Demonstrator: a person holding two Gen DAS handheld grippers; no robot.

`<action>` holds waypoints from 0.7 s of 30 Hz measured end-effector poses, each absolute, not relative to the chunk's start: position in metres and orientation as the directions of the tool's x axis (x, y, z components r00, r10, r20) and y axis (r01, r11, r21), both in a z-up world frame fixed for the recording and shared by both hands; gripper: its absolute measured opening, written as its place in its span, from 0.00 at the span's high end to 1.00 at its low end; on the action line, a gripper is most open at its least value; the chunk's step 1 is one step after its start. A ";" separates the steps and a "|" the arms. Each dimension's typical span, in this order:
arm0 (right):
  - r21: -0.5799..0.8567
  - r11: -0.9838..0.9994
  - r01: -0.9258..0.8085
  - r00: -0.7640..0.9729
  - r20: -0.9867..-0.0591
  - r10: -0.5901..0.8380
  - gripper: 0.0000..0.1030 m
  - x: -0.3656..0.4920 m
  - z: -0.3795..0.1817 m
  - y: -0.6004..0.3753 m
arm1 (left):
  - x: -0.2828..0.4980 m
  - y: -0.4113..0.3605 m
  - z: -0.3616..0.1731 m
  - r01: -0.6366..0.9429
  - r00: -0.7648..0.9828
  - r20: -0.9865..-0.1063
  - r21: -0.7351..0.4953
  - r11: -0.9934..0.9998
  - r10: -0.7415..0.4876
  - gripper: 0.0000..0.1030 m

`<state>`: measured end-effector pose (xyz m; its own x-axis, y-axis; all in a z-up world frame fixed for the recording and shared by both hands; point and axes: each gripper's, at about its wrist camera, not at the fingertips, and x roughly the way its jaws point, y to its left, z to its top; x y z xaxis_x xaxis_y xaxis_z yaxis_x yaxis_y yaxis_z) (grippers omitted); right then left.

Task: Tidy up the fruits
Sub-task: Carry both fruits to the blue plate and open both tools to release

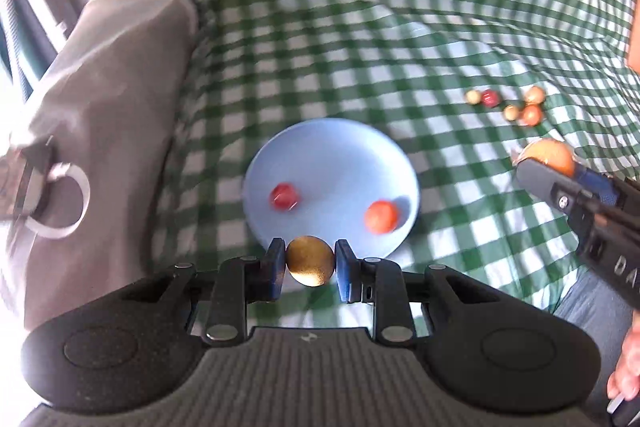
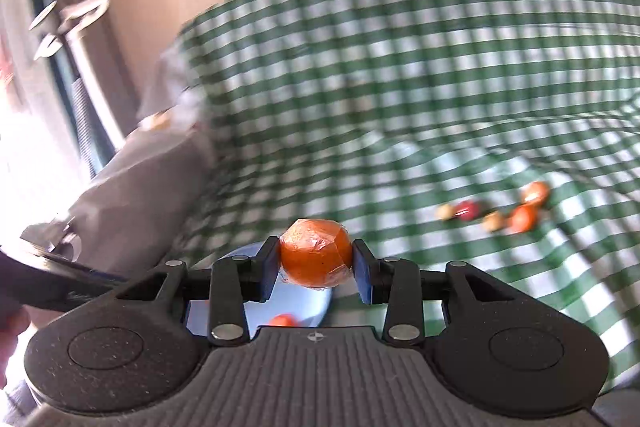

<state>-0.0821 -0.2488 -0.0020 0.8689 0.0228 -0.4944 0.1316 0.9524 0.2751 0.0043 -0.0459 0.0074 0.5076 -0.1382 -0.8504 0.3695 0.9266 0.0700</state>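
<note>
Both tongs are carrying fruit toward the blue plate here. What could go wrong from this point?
1. The left tongs pinch the smooth golden fruit only at its sides; it may slip and roll off the plate.
2. The right tongs hold a wrapped orange; the slick wrap could let it slide out.
3. The plate already holds a red fruit and an orange fruit; a dropped fruit could knock them out.

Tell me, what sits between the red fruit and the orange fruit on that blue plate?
Nothing: in the left wrist view only bare blue plate lies between the red fruit and the orange fruit.
</note>
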 end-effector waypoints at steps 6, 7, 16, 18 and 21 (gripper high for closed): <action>0.224 0.974 0.041 0.847 -0.524 0.085 0.61 -0.087 0.004 -0.196 | -0.001 -0.008 0.008 0.321 0.520 -0.844 0.049 0.946 -0.133 0.72; 0.218 0.975 0.037 0.843 -0.531 0.087 0.61 -0.083 0.004 -0.195 | -0.001 -0.004 0.008 0.315 0.522 -0.842 0.043 0.948 -0.136 0.72; 0.154 0.988 0.018 0.821 -0.567 0.073 0.61 -0.080 0.005 -0.168 | 0.001 0.012 0.011 0.300 0.536 -0.827 -0.002 0.954 -0.171 0.72; 0.145 0.989 0.015 0.819 -0.569 0.072 0.61 -0.079 0.005 -0.166 | 0.003 0.014 0.011 0.296 0.533 -0.828 -0.008 0.955 -0.172 0.72; 0.140 0.990 0.012 0.814 -0.576 0.072 0.61 -0.076 0.005 -0.164 | 0.005 0.017 0.010 0.289 0.533 -0.829 -0.010 0.957 -0.170 0.72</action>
<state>-0.0763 -0.1638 0.0047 0.8143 0.0720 -0.5760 0.0116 0.9901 0.1402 0.0053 0.0171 0.0100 0.5332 -0.1697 -0.8288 0.2890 0.9573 -0.0101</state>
